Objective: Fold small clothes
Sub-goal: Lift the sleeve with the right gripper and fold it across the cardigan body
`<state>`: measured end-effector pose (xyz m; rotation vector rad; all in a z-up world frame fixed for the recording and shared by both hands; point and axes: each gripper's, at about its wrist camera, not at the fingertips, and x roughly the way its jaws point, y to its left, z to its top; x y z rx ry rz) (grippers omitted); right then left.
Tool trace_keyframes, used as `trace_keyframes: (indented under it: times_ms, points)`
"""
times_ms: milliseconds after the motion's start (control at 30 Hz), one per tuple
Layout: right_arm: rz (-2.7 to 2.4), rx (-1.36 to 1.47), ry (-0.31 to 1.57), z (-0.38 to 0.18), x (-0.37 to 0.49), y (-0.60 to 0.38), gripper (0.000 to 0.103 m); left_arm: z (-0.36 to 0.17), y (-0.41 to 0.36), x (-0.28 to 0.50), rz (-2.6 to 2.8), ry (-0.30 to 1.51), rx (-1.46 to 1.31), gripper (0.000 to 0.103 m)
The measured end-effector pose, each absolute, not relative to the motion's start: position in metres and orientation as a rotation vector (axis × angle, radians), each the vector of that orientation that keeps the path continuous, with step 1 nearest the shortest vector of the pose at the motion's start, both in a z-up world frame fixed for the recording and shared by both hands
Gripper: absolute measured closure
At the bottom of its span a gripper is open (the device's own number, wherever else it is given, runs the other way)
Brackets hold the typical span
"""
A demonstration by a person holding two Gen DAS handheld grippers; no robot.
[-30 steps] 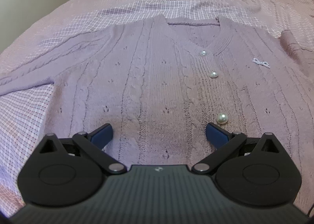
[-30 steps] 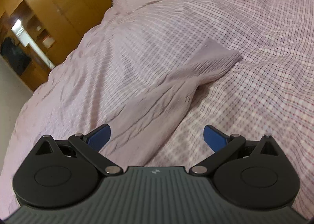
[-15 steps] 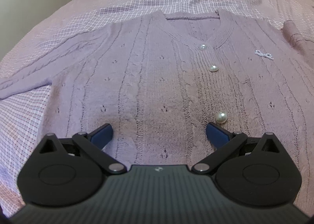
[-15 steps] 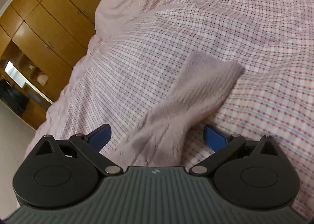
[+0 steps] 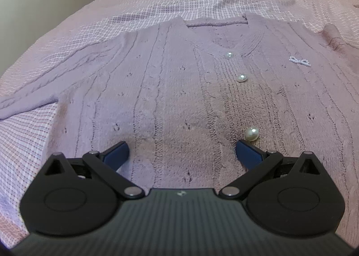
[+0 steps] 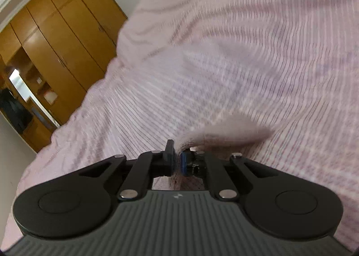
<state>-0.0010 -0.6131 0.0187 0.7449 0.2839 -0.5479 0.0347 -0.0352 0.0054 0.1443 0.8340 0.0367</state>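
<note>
The lilac cable-knit cardigan with pearl buttons (image 5: 179, 89) lies flat on the pink checked bedspread (image 5: 157, 6). The left claw (image 5: 181, 150) hovers spread wide over its hem; the right claw (image 6: 177, 161) pinches its sleeve (image 6: 224, 137).

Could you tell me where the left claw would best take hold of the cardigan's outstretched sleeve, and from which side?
Probably at the far cuff end of the left sleeve, which lies flat on the checked bedspread and runs out of frame. Come down from above with the open left claw, its jaws straddling the narrow width; the sleeve is thin there, while the cardigan body is too broad to pinch.
</note>
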Motion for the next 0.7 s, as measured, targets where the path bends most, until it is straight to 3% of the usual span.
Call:
trace_keyframes:
  times_ms: [300,700]
  points:
    - [-0.487,0.595,0.231,0.089,-0.049,-0.567,0.098,0.016,-0.027,0.034,-0.005,0.842,0.128,0.0]
    - [-0.378,0.545,0.268,0.112,-0.047,-0.469,0.098,0.044,-0.005,0.022,-0.035,0.831,0.117,0.0]
